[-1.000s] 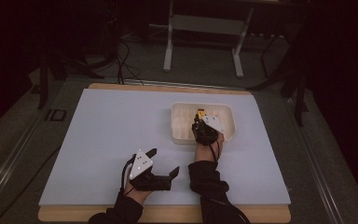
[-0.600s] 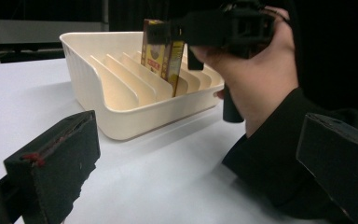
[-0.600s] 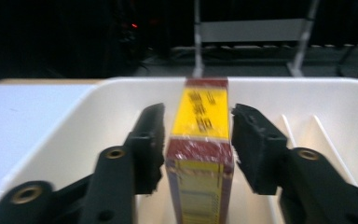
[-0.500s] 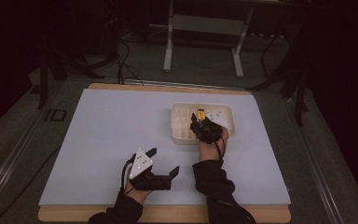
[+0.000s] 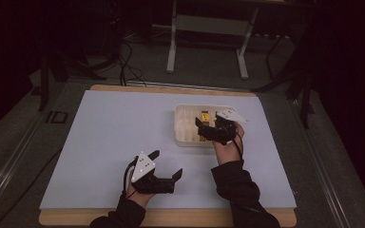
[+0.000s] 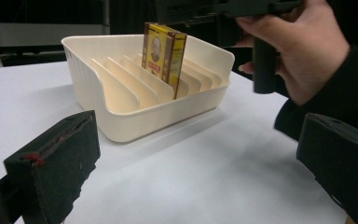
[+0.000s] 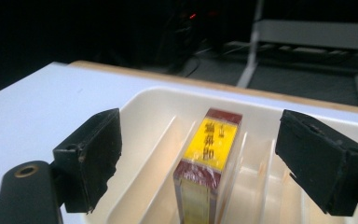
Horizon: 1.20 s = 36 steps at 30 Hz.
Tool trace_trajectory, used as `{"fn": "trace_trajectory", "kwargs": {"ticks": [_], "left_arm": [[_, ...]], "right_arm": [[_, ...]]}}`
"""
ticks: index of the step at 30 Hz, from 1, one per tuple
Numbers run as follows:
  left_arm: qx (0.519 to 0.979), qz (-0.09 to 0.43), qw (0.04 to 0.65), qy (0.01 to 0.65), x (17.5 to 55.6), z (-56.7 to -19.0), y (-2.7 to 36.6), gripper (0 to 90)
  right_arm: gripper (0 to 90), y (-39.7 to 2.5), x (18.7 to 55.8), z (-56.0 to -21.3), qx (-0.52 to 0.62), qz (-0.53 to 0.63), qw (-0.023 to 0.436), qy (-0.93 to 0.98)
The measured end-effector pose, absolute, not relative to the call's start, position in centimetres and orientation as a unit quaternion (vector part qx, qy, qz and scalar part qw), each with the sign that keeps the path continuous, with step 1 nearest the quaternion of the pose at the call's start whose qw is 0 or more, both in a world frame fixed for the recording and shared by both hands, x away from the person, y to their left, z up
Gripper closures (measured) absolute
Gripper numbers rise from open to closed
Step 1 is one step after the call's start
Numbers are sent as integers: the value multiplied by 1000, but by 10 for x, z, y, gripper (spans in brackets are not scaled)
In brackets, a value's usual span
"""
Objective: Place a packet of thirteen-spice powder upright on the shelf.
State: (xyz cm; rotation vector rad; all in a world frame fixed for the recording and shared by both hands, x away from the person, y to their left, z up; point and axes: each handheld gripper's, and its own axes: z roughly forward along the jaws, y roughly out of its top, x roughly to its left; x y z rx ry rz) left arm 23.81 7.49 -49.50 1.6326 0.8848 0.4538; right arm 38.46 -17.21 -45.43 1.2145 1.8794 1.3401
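Observation:
A small yellow and dark red box (image 5: 204, 115) stands upright in a slot of the cream divided tray (image 5: 186, 137) at the right middle of the table. My right gripper (image 5: 208, 129) hangs just over the tray's near side. In the right gripper view it (image 7: 208, 140) is open, with its jaws wide on either side of the box (image 7: 210, 151) and not touching it. My left gripper (image 5: 166, 164) rests low near the front edge, open and holding nothing. In the left gripper view it (image 6: 196, 182) faces the tray (image 6: 140, 121) and the box (image 6: 164, 51).
A pale blue mat (image 5: 104, 142) covers the wooden table. The hand on the right gripper (image 6: 303, 56) shows beside the tray in the left gripper view. Beyond the far edge are a metal stand (image 5: 206, 42) and floor cables (image 5: 123, 57).
The right hand has drawn slightly back toward the tray's near side and rolled, so its grey plate now points right. The left gripper has stayed put.

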Motion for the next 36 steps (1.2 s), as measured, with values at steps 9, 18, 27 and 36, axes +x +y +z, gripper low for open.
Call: {"fn": "trace_trajectory", "kwargs": {"ticks": [9,18,27,36], "left_arm": [[696,194,578,380,237,-495,76,2],[696,193,579,379,237,-495,75,2],[697,192,579,377,236,-495,74,2],[696,187,580,378,236,-495,75,2]], "right_arm": [[147,-191,375,-447,414,494,221,732],[146,-207,348,-443,381,505,197,749],[145,-224,321,-448,363,508,182,760],[144,-237,297,-452,340,516,180,765]]}}
